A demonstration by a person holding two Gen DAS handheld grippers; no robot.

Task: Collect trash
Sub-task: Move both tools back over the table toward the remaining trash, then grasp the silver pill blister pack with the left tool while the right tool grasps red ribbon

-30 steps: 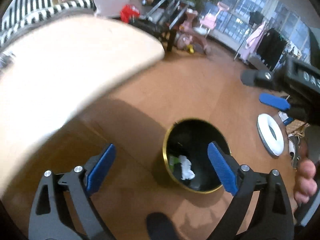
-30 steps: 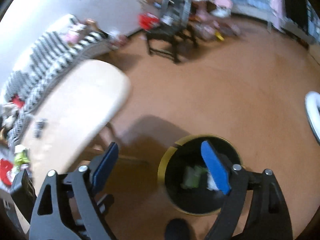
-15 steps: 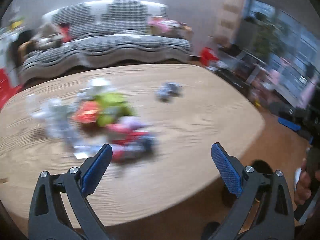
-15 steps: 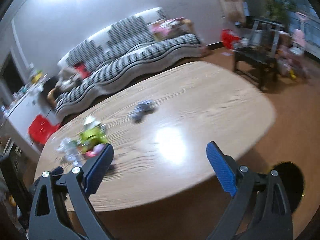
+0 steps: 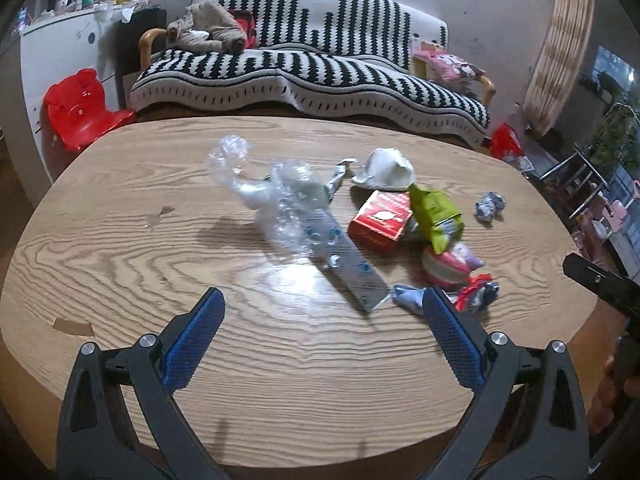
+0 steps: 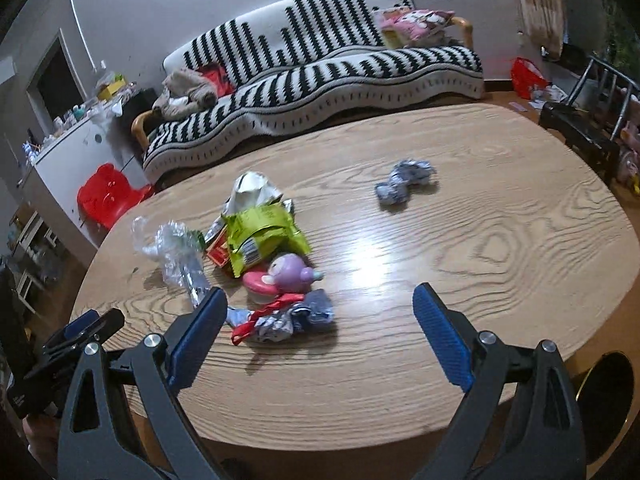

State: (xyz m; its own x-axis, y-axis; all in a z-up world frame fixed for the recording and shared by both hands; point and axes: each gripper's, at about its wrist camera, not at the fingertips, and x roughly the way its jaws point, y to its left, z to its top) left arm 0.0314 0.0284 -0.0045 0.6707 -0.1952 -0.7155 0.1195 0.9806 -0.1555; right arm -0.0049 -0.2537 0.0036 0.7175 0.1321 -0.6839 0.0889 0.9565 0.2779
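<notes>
Left wrist view: left gripper jaws wide apart, empty, above the wooden table; trash pile lies ahead, with a clear plastic wrapper, red box and green packet. Right wrist view: right gripper jaws spread wide after opening further, nothing between them; crumpled wrapper lies apart from the pile; black bin stands on the floor beside the table.
</notes>
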